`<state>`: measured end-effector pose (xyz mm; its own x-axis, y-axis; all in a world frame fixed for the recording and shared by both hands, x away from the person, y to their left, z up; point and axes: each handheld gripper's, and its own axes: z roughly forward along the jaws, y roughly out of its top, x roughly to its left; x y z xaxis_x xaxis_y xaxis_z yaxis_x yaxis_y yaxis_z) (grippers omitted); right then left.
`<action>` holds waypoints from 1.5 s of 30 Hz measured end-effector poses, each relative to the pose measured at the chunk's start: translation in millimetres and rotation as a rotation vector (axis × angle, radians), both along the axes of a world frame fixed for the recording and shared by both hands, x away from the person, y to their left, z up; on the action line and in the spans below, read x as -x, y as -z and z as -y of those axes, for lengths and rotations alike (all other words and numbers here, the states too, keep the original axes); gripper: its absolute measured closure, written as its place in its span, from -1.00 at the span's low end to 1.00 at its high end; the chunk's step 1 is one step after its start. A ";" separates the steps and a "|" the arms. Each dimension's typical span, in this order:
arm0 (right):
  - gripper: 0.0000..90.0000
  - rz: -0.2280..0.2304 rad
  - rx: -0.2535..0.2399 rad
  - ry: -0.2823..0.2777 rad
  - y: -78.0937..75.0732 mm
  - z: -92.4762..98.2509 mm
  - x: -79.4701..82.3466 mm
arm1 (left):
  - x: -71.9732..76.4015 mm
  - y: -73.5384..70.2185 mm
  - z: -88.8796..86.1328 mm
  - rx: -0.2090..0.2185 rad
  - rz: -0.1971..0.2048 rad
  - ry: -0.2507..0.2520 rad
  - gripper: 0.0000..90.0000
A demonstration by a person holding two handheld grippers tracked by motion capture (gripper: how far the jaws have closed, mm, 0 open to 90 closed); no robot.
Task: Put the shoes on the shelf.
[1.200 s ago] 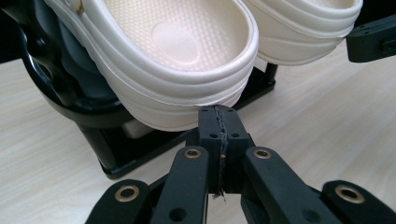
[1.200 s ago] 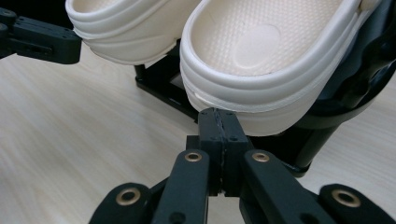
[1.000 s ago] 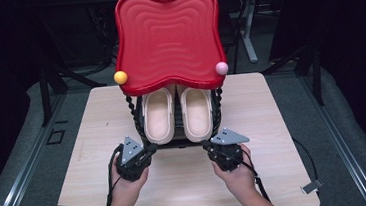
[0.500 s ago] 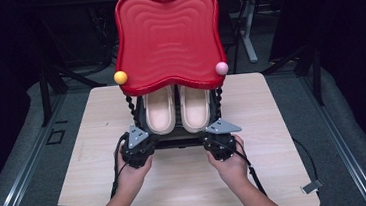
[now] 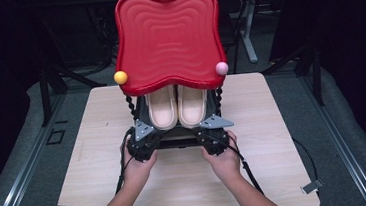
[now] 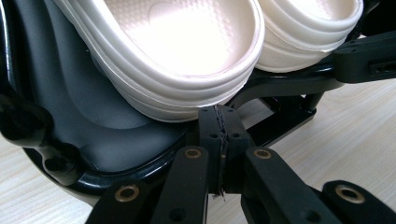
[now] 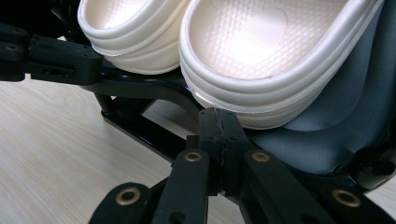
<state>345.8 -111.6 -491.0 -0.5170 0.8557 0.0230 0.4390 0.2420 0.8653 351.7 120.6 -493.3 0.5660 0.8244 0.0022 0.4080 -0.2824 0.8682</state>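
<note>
Slippers: cream pair, ridged soles, on the black rack under the red tray.
Left gripper: jaws together, empty, at the left slipper's heel.
Right gripper: jaws together, empty, at the right slipper's heel.

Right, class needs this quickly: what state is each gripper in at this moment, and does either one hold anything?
Left gripper: closed, holding nothing, just below the cream foam slipper.
Right gripper: closed, holding nothing.

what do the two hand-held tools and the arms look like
Both are black linkage tools with brass-coloured pivot rivets. The left tool and right tool each carry a grey three-cornered plate on top, and a black cable trails back from each along the forearm. In the gripper views each tool's two flat black jaws have a rough, serrated inner edge. The forearms are bare, with no sleeves or gloves.
</note>
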 end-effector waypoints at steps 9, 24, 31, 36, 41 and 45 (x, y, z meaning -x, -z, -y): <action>0.78 0.015 -0.015 0.005 -0.2 5.3 6.0 | 9.6 -3.3 -6.1 -0.005 0.023 0.004 0.87; 0.22 0.024 -0.156 0.085 -23.9 25.5 5.9 | 6.7 -27.0 -20.0 0.097 0.076 -0.083 0.21; 0.16 0.038 -0.205 0.111 -24.8 19.3 -3.0 | -6.8 -27.0 -12.3 0.113 0.064 -0.117 0.04; 0.13 0.036 -0.181 0.142 -20.6 14.0 -9.7 | -14.5 -22.6 -9.2 0.104 0.049 -0.140 0.01; 0.17 0.036 -0.175 0.155 -18.1 15.9 -14.9 | -20.4 -20.1 -7.6 0.103 0.045 -0.141 0.05; 0.25 0.040 -0.180 0.157 -17.1 16.5 -17.4 | -21.8 -19.9 -3.6 0.071 0.060 -0.163 0.12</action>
<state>363.3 -128.1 -473.9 -0.3815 0.9095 0.1649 0.4235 0.0134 0.9058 373.5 124.1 -473.5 0.4254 0.9045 -0.0298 0.3904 -0.1537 0.9077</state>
